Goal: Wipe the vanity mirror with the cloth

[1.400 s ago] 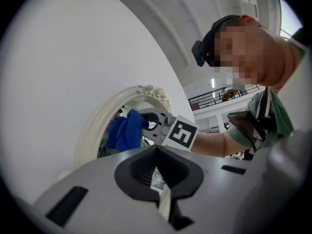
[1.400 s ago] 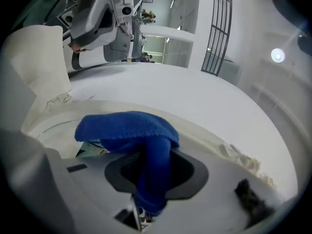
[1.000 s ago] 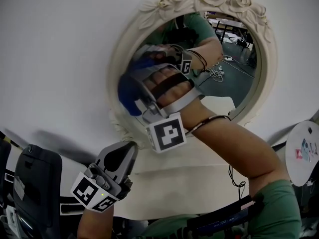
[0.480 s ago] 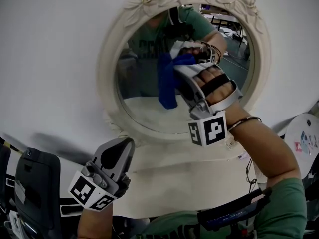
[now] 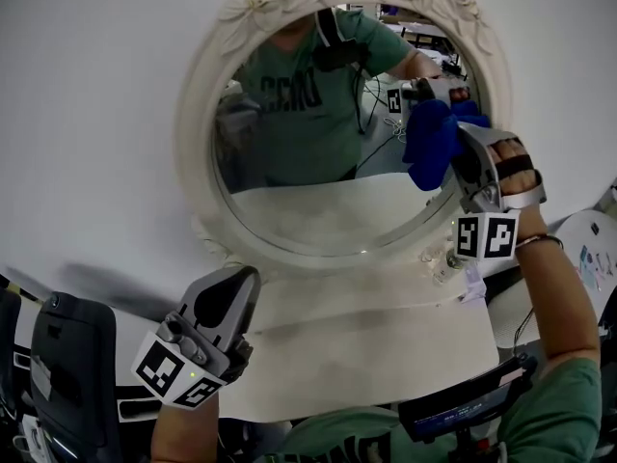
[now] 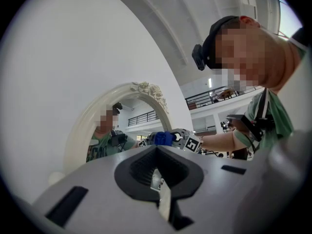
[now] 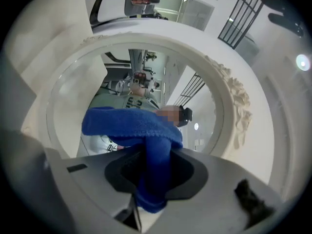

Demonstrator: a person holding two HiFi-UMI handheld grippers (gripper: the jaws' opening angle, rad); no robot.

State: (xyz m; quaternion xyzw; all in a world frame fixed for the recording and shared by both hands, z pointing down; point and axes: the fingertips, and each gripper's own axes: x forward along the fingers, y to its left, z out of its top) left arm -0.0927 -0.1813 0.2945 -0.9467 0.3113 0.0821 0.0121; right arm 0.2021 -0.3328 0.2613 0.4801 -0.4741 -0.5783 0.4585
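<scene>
Right now the blue cloth (image 5: 431,148) lies against the right-hand edge of the mirror (image 5: 308,210) glass, just inside the carved white frame (image 5: 198,133). The right gripper (image 5: 445,152) has its jaws clamped on a fold of the cloth, with the rest bunched ahead of them toward the glass. The left gripper (image 5: 231,292) hangs low over the white table (image 5: 386,345), jaws together with nothing between them, well apart from the mirror. Nothing steadies the mirror, so a hard sideways push this close to the rim could, I judge, slide or tilt it. The cloth could also catch on the frame's carving and drag out of the jaws.
</scene>
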